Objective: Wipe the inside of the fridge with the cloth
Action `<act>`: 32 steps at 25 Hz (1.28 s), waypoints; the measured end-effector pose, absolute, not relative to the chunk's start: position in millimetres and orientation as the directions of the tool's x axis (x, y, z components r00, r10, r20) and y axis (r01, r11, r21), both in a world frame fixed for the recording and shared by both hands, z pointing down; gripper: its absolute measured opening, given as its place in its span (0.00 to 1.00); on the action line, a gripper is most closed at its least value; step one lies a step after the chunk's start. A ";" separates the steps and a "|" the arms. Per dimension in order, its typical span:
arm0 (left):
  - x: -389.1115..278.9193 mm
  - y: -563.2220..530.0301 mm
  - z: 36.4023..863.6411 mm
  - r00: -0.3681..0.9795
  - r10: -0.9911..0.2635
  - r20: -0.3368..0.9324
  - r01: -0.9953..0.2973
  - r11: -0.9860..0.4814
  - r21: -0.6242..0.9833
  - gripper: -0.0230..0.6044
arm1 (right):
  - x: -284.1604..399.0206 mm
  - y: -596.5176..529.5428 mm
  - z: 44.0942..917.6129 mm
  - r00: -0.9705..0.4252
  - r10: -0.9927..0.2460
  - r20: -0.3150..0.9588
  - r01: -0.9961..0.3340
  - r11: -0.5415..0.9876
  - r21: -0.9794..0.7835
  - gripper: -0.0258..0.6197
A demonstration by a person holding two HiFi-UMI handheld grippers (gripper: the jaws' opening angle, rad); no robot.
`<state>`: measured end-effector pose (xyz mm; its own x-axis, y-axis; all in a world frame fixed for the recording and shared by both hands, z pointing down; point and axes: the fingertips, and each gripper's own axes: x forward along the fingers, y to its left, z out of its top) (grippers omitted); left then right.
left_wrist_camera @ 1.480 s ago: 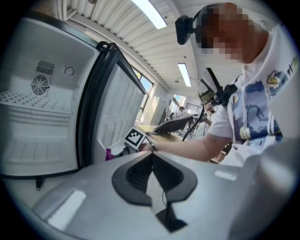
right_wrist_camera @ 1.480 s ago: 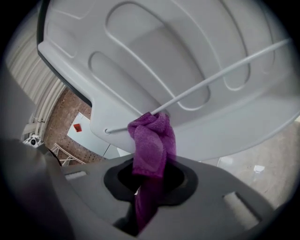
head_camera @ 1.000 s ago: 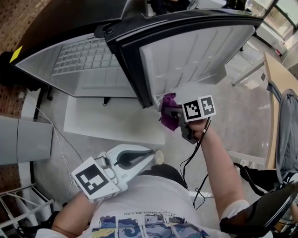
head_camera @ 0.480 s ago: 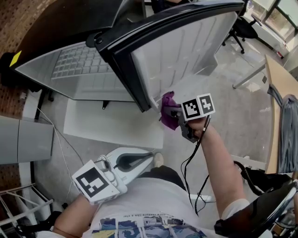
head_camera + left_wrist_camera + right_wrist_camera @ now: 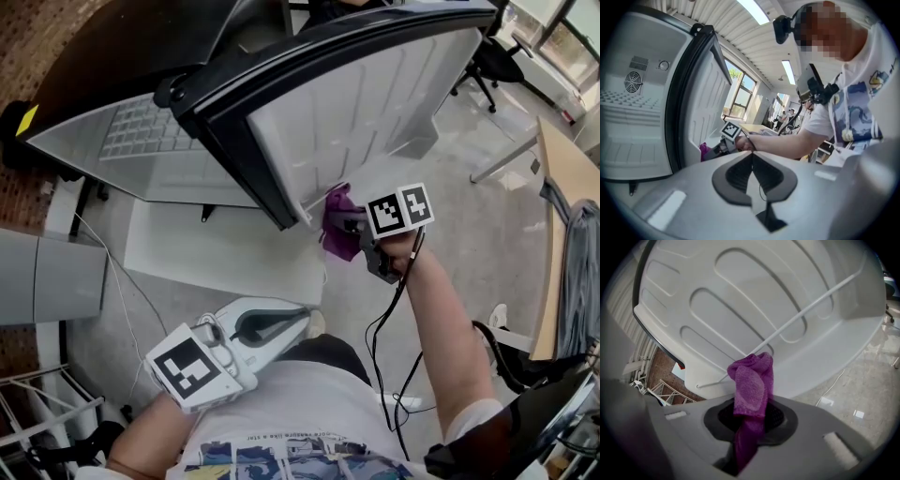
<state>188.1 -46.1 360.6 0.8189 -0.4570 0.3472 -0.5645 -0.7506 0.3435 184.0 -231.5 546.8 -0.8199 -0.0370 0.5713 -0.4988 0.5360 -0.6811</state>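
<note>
Pinching the purple, loosely woven cloth [image 5: 752, 385] at its bunched middle, the right claw [image 5: 750, 420] is clamped on it. A soft fold stands up past the jaws and a tail hangs below. The cloth sits just beside the lower edge of the white moulded liner of the open fridge door [image 5: 740, 301], near a thin white wire rail [image 5: 801, 315]; whether it touches cannot be told. It looks light and limp, so it should mould itself to the liner's ribs. A loose fold could snag on that rail, so a hold low on the bunch seems best. The left claw [image 5: 752, 174] is closed on nothing, held low by the person's shirt [image 5: 281, 403]. The white fridge cavity [image 5: 628, 122] lies to the left, and the door's black edge [image 5: 234, 122] stands between it and the cloth.
</note>
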 end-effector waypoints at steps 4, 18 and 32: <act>191.0 -48.2 358.7 0.817 -0.463 0.345 -0.568 -0.750 0.338 0.04 | 191.1 -241.0 546.6 -0.819 -0.049 0.572 -0.507 0.531 -0.679 0.13; 198.7 -51.5 363.3 0.821 -0.440 0.364 -0.557 -0.759 0.337 0.04 | 225.7 -292.3 547.8 -0.814 -0.130 0.566 -0.552 0.475 -0.685 0.13; 191.6 -51.4 363.7 0.799 -0.462 0.385 -0.586 -0.743 0.324 0.04 | 242.5 -325.7 548.4 -0.820 -0.166 0.548 -0.558 0.446 -0.700 0.13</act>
<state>191.6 -51.4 363.7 0.7990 -0.4622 0.3847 -0.5857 -0.7432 0.3236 242.5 -325.7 548.4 -0.8202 -0.1657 0.5476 -0.5576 0.4456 -0.7004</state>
